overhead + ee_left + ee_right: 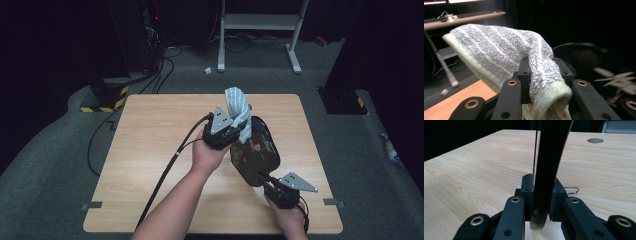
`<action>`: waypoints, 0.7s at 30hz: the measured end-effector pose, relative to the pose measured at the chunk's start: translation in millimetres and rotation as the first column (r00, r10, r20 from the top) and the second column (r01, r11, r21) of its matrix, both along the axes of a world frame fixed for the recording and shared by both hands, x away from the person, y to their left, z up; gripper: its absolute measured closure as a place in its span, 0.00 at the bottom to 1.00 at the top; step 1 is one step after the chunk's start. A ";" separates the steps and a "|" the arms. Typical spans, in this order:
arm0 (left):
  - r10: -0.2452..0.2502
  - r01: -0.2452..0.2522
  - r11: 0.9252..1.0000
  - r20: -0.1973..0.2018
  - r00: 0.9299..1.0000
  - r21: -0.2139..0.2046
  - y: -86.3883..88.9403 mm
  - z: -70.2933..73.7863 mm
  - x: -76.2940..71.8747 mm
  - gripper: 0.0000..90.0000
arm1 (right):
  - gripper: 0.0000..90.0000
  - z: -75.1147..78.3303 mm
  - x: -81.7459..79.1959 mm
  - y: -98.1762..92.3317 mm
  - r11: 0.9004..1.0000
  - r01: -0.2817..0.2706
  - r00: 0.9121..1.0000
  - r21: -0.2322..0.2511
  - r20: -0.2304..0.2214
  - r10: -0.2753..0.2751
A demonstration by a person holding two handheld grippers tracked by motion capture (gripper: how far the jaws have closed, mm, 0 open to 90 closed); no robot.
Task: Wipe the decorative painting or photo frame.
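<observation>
The person stands at the near edge of the tabletop (150,150) with a pair of tongs in each hand. The right tongs (263,177) are clamped on the near rim of a dark, oval tray (257,150) painted with pale leaves, and they hold it tipped up on edge so that its decorated face shows from above. In the right gripper view the tray's (550,157) thin black edge rises straight up between the two black jaws, which press on it from both sides, with the pale wood of the tabletop (474,170) stretching away behind it.

The left tongs (239,131) are at the far end of the tray, pinched together on a blue-grey cloth (237,107) with white stripes and a pale green hem. The cloth stands up above the tray's far rim, a bunched fold of it caught in the jaws. In the left gripper view the cloth (499,50) drapes over and between the jaws, and the tray's (586,62) dark inner face sits just behind it, to the right.

Beyond the tray, past the tabletop's far edge, a white metal stand (260,22) rests on the grey floor (45,165).
</observation>
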State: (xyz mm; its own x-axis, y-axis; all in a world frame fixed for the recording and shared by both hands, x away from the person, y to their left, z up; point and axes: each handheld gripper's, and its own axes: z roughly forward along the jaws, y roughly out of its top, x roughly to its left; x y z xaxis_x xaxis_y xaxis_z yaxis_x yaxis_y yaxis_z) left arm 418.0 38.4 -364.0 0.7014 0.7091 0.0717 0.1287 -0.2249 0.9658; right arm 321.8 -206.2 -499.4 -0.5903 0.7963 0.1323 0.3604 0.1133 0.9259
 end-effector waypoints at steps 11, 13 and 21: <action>-0.143 0.144 0.989 0.051 0.988 -0.020 -25.6 -3.3 -47.3 0.80 | 0.86 -0.4 0.1 1.7 1.000 0.000 1.000 -0.009 -0.002 0.000; -0.178 0.180 0.983 0.059 0.982 -0.022 -33.3 -4.4 -59.4 0.80 | 0.86 -0.4 0.0 1.9 1.000 0.000 1.000 -0.011 -0.002 0.000; -0.235 0.236 0.972 0.051 0.971 -0.020 -50.1 -18.0 -84.7 0.79 | 0.86 -1.3 0.9 1.3 1.000 -0.002 1.000 -0.009 -0.007 0.002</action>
State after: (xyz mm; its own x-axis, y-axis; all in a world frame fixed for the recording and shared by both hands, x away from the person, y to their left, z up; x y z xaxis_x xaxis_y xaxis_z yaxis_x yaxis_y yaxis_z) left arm 333.3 -11.8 -382.0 0.8449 0.5267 0.0931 0.0282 -0.2178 0.9756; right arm 322.7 -204.9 -500.6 -0.5912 0.7960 0.1295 0.3670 0.1226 0.9221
